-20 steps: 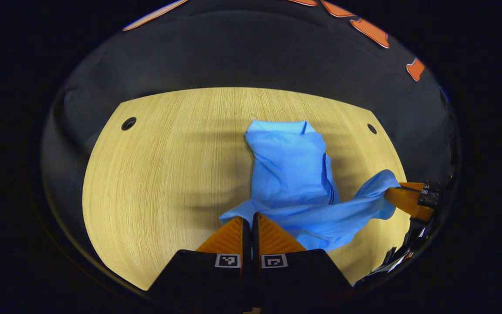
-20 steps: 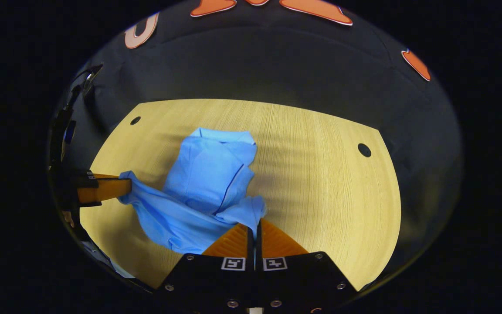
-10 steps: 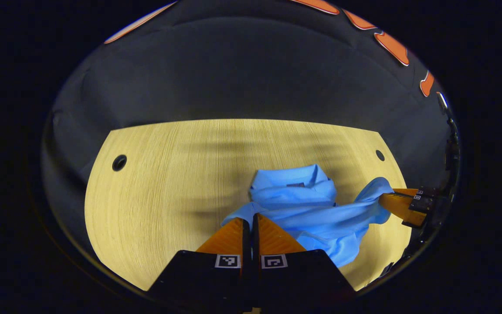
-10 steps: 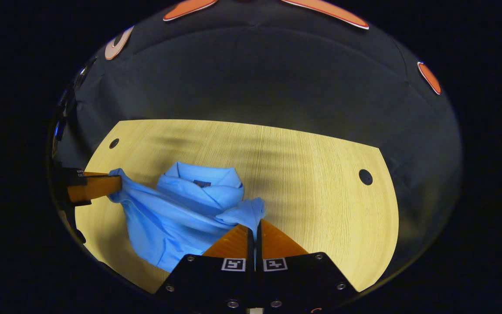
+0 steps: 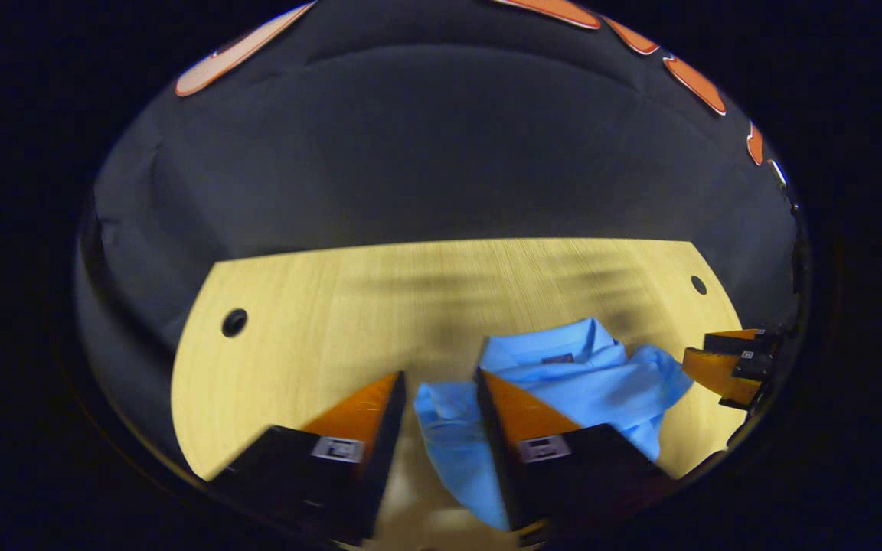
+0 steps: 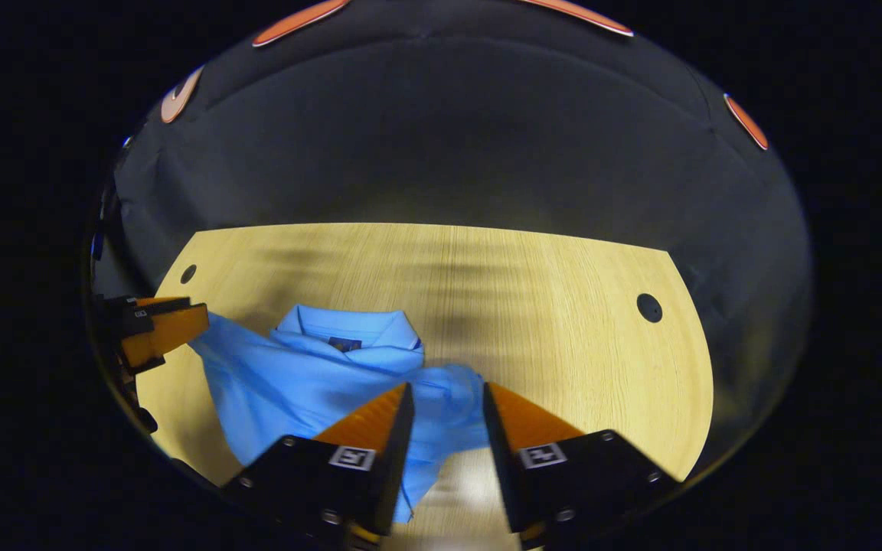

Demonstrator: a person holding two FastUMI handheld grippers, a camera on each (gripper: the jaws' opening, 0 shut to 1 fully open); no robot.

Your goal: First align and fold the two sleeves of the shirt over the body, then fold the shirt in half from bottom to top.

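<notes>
Both grippers stand with fingers spread, gripping nothing: left gripper (image 5: 439,383), right gripper (image 6: 447,394). The shirt (image 6: 311,375) lies folded near the bench (image 6: 563,306) front edge, collar (image 6: 349,335) uppermost. Risk: the loosely laid top layer may slide and misalign if a withdrawing finger snags the fabric.

Your left gripper (image 5: 439,383) has wedge-shaped ribbed fingers on black blocks, each bearing a small square marker. Your right gripper (image 6: 445,394) matches, with screws along its blocks.
</notes>
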